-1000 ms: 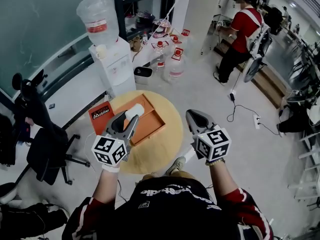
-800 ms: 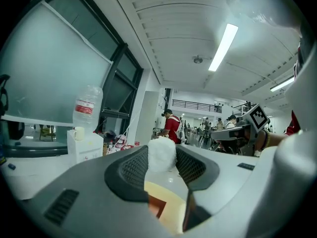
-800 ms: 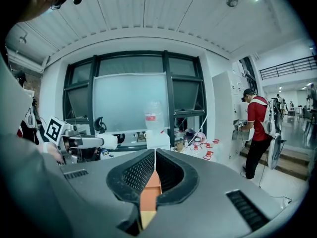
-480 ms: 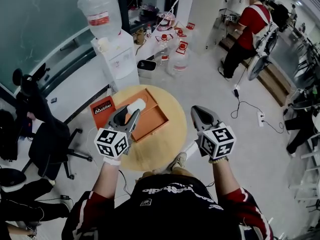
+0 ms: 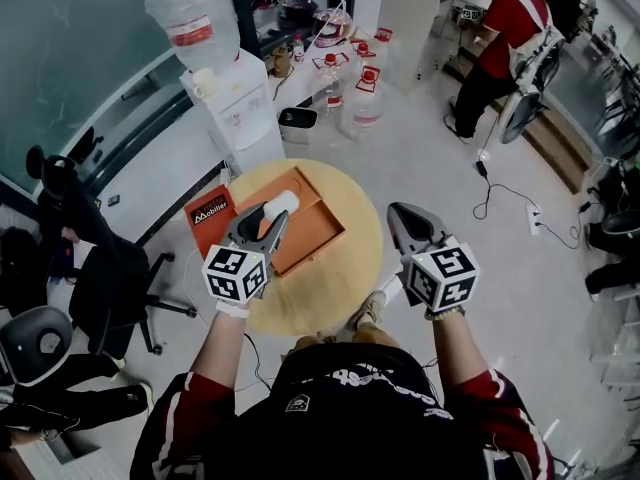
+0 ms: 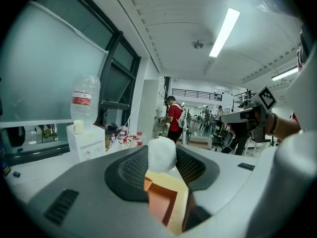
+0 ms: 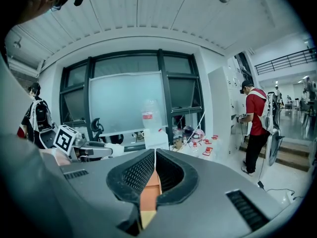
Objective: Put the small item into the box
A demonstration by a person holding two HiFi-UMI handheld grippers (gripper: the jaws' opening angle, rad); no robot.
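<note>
On the round wooden table (image 5: 330, 278) lies an orange box (image 5: 315, 230), an open shallow tray. My left gripper (image 5: 270, 215) hangs over the box's left part, shut on a small white fluffy item (image 5: 281, 205). In the left gripper view the white item (image 6: 162, 153) sits pinched at the jaw tips, with the orange box (image 6: 168, 202) below. My right gripper (image 5: 399, 214) hovers past the table's right edge, shut, with nothing in it. In the right gripper view its jaws meet at the tips (image 7: 155, 155), and the orange box (image 7: 151, 192) shows through the gap.
An orange lid (image 5: 210, 215) with white print lies at the table's left edge. A water dispenser (image 5: 238, 113) stands behind the table, with water jugs (image 5: 352, 93) on the floor beside it. A black office chair (image 5: 105, 278) stands to the left. A person in red (image 5: 505, 38) stands far right.
The head view has shifted slightly. The left gripper stays over the box with the white item in it. The right gripper stays shut beside the table.
</note>
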